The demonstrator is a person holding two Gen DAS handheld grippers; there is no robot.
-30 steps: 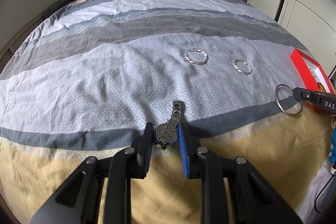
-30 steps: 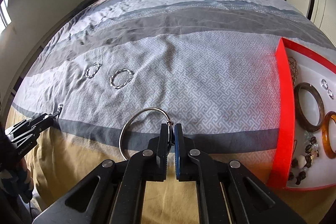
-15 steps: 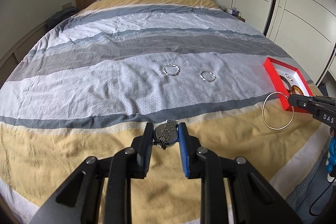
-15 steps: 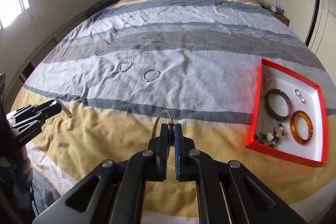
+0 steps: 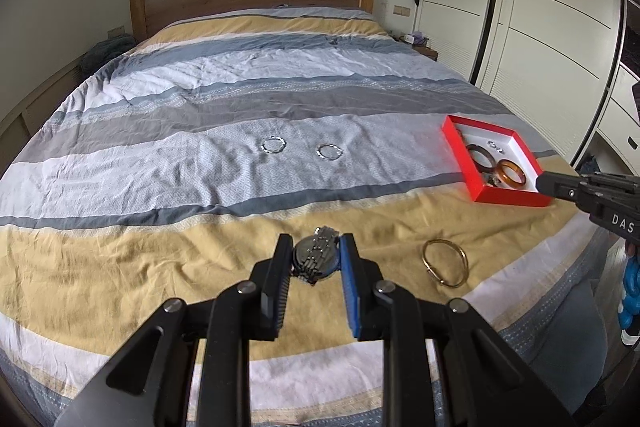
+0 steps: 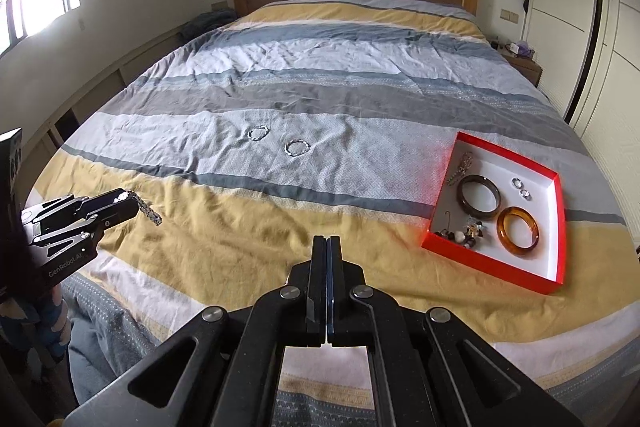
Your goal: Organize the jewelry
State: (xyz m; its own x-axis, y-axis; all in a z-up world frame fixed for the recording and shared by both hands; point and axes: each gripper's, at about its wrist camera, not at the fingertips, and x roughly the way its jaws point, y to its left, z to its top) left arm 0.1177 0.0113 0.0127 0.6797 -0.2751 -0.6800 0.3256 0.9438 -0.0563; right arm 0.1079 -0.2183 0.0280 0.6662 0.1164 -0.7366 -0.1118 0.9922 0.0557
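Tilting downward over bed (image 5: pixel 160 267), left hand-held gripper (image 5: pixel 315 259) pinching watch (image 5: pixel 316 257); right hand-held gripper (image 6: pixel 327 251) pressed together (nothing held).

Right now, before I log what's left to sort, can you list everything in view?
watch: one, silver, between the left fingers
thin bangle: one, gold, on the duvet's yellow stripe
twisted bracelets: two, silver, side by side on the patterned grey stripe
tray: one, red, white inside, on the bed's right side
wide bangles: two, dark brown and amber, in tray
small rings: two, silver, in tray
beaded pieces: small cluster, mixed, tray's near corner
duvet: one, striped
left gripper: black, holding the watch
right gripper: black, shut, empty
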